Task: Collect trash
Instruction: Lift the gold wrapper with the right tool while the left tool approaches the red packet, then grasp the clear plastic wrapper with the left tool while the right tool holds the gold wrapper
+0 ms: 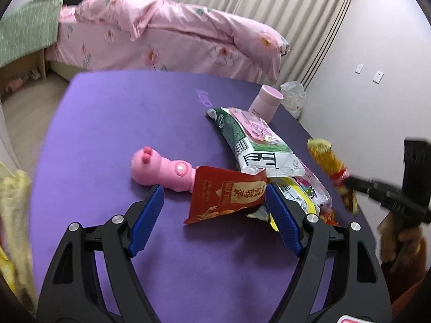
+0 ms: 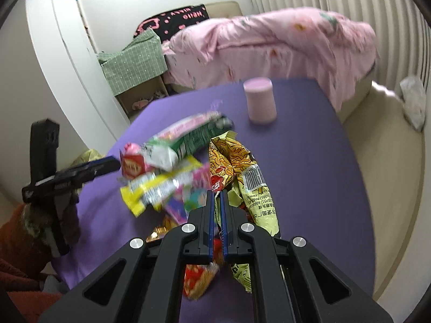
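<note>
1. On the purple table [image 1: 113, 140], a heap of snack wrappers lies toward the right edge, beside a pink toy [image 1: 161, 172] and a pink cup [image 1: 265, 102].
2. The right tool [image 2: 217, 196] is clamped narrow on a yellow wrapper [image 2: 242, 172], lifted clear.
3. The left tool [image 1: 215, 196] stands wide, its pads flanking a red packet [image 1: 229, 193] without pressing.
4. These foil packs look light, crinkly and slippery; a pinch on a flat sealed edge seems safest.

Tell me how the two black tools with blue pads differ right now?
The left tool stands wide open and holds nothing, with the red packet lying between its pads. The right tool is clamped shut on a yellow noodle wrapper. Both are over the purple table.
</note>
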`<state>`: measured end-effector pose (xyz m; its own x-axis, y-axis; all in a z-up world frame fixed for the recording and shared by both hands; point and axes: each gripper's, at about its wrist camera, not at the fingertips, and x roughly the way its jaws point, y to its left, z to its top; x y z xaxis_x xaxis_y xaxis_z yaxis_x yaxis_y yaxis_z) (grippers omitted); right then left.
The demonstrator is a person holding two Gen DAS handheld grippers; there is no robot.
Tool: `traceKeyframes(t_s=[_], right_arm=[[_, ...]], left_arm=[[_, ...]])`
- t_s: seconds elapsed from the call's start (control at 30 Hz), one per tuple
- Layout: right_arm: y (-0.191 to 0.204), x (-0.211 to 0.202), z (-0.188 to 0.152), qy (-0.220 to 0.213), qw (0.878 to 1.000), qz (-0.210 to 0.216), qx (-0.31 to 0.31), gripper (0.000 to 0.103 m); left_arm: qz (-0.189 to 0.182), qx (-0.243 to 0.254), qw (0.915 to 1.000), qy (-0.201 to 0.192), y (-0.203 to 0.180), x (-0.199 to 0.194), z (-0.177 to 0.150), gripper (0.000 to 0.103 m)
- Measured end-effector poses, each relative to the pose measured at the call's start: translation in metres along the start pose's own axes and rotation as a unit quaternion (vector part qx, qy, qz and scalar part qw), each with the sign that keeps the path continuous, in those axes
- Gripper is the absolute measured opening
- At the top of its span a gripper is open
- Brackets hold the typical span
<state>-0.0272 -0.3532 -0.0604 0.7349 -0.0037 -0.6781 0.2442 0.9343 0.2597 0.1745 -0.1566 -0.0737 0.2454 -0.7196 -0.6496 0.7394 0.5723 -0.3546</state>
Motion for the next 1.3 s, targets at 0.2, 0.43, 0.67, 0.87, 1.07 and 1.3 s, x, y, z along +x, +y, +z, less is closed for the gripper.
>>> traceKeyframes(t_s=[0.2,0.43,0.67,0.87,1.07,1.3], right_arm=[[-0.011,0.007,-0.011,0.01,0.999,0.005,0.042,0.007],[0.01,0.001,-0.013,0.007,1.0,-0.009,-0.011,0.023],[0.018,-0.009,-0.01,-0.013,0.999,-0.003,-0.044,0.057],[-0.002,0.018,-0.005,0.032,0.998,-0.032,-0.033,0.057],[-0.015,0.036,-0.003,0.063,0.998,-0.012,0.006,0.041],[-0.015,0.017,-0.011,0.034,0.999,-0.02,0.015,0.034]], left_arm=[[-0.027,-0.007,0.9993,0.026,-0.003,0.01,-0.003,0.039],[0.011,0.0,0.9998,0.018,-0.002,-0.028,-0.013,0.014],[0.06,-0.052,0.9969,0.004,0.038,-0.071,-0.029,0.013],[0.064,-0.069,0.9955,0.008,0.055,-0.084,-0.044,0.015],[0.032,-0.048,0.9983,0.001,0.045,-0.087,-0.047,0.046],[0.03,-0.025,0.9991,0.017,0.027,-0.054,-0.037,0.054]])
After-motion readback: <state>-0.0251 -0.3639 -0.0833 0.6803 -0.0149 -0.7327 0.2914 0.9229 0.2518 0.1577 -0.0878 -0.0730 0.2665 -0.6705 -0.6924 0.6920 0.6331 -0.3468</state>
